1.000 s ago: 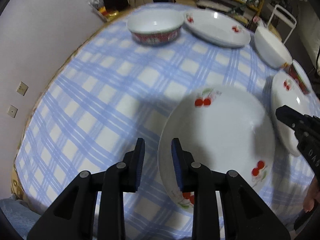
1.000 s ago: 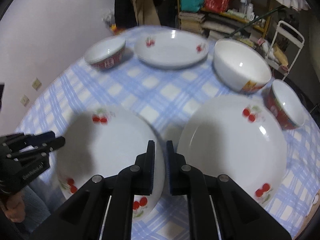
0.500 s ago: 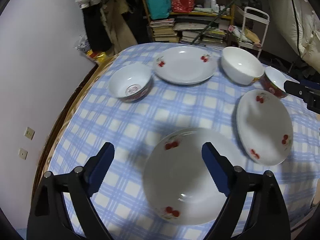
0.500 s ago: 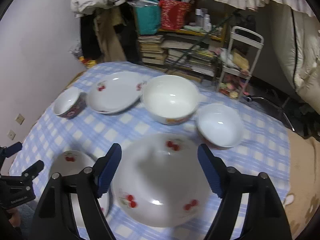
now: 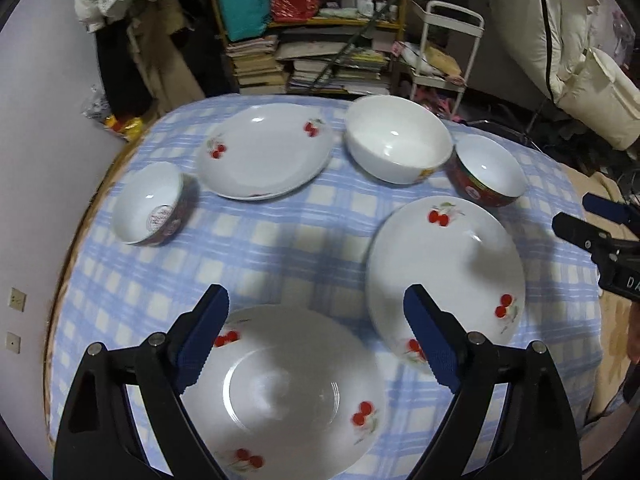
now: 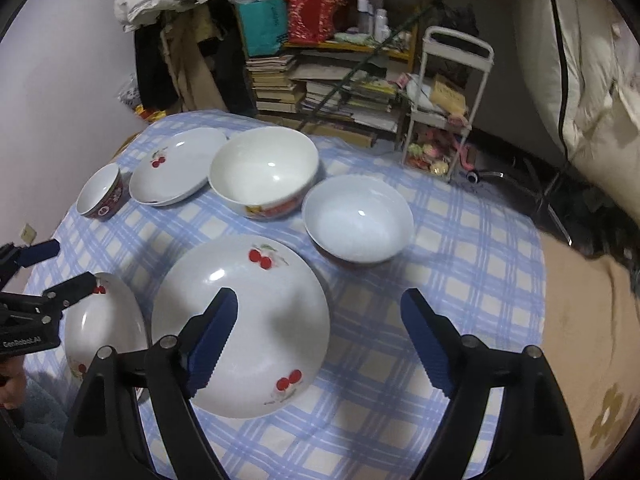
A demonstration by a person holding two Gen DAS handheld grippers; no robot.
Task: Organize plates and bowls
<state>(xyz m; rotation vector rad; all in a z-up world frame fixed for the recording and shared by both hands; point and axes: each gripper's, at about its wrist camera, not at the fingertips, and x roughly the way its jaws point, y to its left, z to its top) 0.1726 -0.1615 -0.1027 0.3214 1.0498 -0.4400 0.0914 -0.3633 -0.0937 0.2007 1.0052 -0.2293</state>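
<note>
Three white cherry-print plates lie on the blue checked table: a near plate (image 5: pixel 280 392) (image 6: pixel 104 340), a right plate (image 5: pixel 444 280) (image 6: pixel 240 332) and a far plate (image 5: pixel 264 156) (image 6: pixel 176 172). A large white bowl (image 5: pixel 396 140) (image 6: pixel 264 172) and two small red-sided bowls, left (image 5: pixel 150 204) (image 6: pixel 100 194) and right (image 5: pixel 486 170) (image 6: pixel 356 220), stand at the back. My left gripper (image 5: pixel 316 340) is open and empty above the near plate. My right gripper (image 6: pixel 318 340) is open and empty above the right plate's right edge.
The round table (image 5: pixel 280 240) has a wicker rim at its left edge by the wall. Behind it are stacked books (image 5: pixel 256 60), a shelf of bags and a white cart (image 6: pixel 448 92). A carpeted floor (image 6: pixel 580 340) lies to the right.
Both grippers opened from shut and drew back and up from the near plates. The whole table has come into view.
</note>
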